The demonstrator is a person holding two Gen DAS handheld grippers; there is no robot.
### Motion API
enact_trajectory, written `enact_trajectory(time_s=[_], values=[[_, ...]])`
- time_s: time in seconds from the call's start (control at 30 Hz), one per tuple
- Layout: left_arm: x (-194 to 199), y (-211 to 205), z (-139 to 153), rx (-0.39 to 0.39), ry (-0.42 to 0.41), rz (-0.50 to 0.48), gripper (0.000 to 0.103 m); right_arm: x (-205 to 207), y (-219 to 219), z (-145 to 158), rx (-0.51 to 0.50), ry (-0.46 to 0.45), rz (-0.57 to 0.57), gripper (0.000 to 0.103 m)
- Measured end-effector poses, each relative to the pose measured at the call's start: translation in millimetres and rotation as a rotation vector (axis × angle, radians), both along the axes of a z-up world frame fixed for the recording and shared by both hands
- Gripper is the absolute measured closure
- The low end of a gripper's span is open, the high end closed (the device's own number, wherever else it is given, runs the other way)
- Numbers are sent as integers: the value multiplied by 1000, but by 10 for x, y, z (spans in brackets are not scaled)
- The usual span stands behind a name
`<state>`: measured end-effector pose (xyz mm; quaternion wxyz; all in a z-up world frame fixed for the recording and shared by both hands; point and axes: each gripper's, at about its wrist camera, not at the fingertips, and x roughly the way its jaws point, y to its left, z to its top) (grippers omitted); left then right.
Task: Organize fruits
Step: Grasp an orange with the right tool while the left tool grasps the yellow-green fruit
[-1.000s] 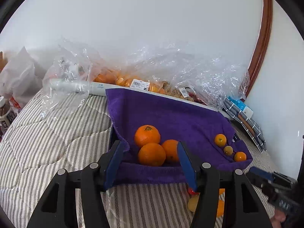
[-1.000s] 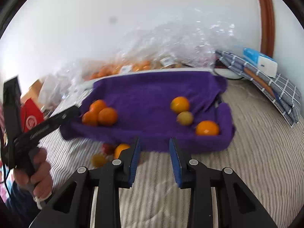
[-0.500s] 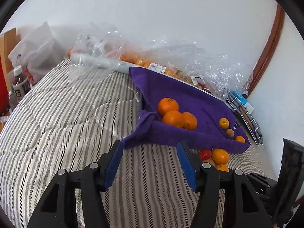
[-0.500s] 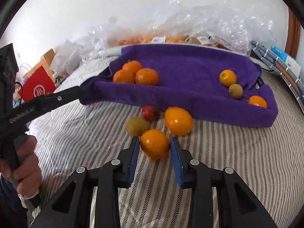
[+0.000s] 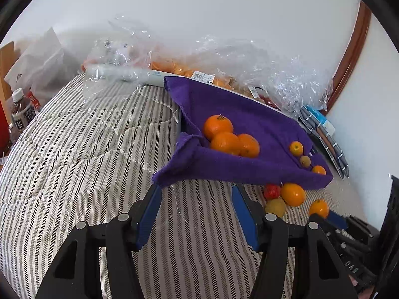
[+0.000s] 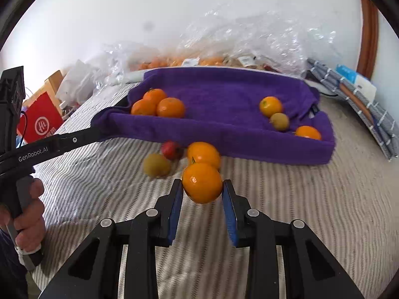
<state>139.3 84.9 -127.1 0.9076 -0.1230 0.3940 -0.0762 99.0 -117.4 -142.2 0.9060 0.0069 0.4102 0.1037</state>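
Right gripper point(image 6: 202, 193) fingers now clamping orange point(image 6: 202, 183), lifted; left gripper point(image 5: 195, 200) fingers still wide, empty.

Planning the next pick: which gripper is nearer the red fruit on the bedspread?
Right. The right gripper, shut on an orange, sits just before the red fruit; the left gripper is farther off, left of it.

"genrobot.ai" in white on black arm of left gripper point(image 6: 82, 138). white circular logo with chinese characters on red bag point(image 6: 41, 122), unreadable. "茶" on bottle point(image 5: 21, 117) label. barcode sticker point(image 5: 200, 76) on fruit packaging, digits too small.
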Motion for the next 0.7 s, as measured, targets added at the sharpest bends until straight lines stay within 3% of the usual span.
enact_trajectory(time_s=[0.2, 0.33, 0.53, 0.7], values=[[23, -80, -47, 16, 32, -40, 46, -150, -334, 101, -42, -86, -31, 71], [-6, -159, -47, 16, 26, -87, 47, -147, -542, 92, -35, -92, -63, 71], [-85, -391, -27, 20, 24, -182, 47, -92, -718, 47, 59, -58, -85, 71], [-65, -584, -31, -21, 47, -231, 47, -77, -807, 18, 122, -46, -98, 71]])
